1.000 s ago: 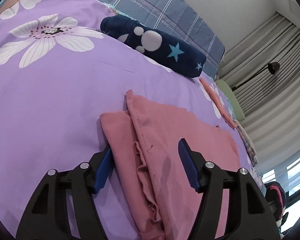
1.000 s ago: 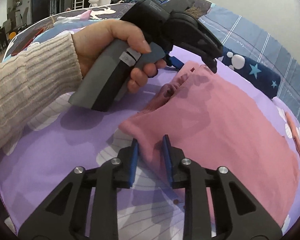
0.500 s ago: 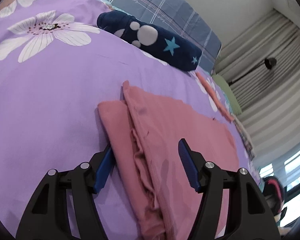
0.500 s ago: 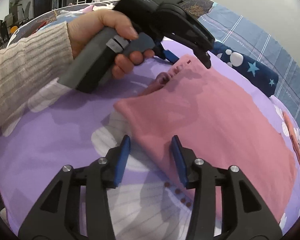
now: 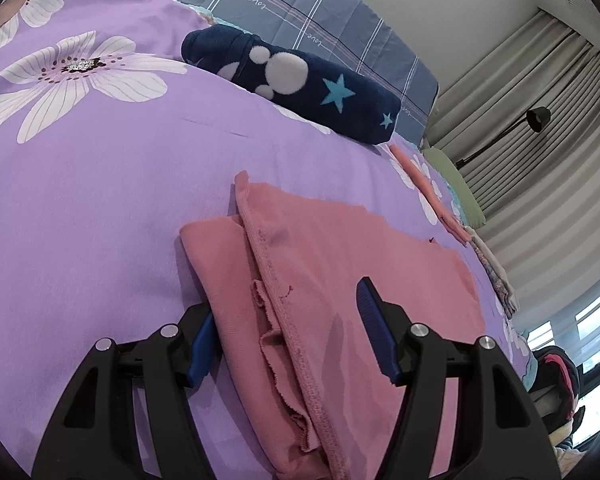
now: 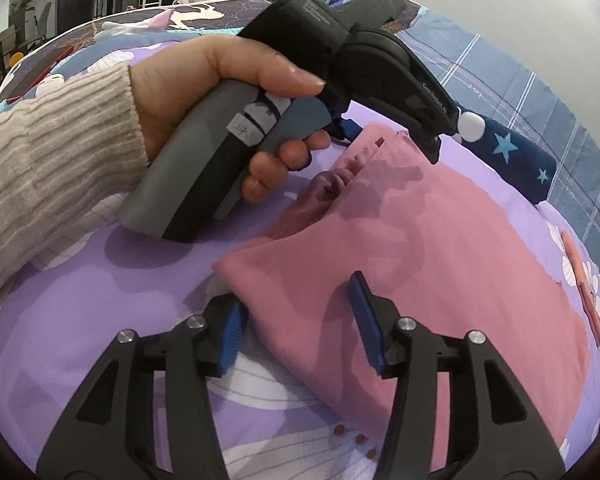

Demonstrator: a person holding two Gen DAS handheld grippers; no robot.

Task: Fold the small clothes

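Left claw [image 5: 288, 332]: jaws apart, straddling the stacked hem edge of the pink knit garment [image 5: 340, 264], pads not pressing on it. The garment lies flat, partly folded, on the purple floral bedsheet [image 5: 100, 208], with one narrower folded layer sticking out on its left side. In the right wrist view the person's hand [image 6: 220, 92] holds that claw's grey handle low over the garment's far corner.

Right claw [image 6: 300, 320]: jaws have just been opening; the garment's near corner sits between them, but the pads are clear of the cloth, so nothing is gripped.

My read: both corners just got released after a fold, and a regrip or smoothing comes next.

To do it well:
- Bite all layers at the hem, not only the top one; the frayed edge looks loose.
- Take matching corners on both sides before lifting, or the fold skews.
- Keep lift low so lower layers don't drag.
- Don't pinch the bedsheet.

The dark blue fleece bundle with stars and white dots [image 5: 300, 84] is well apart, no interference.
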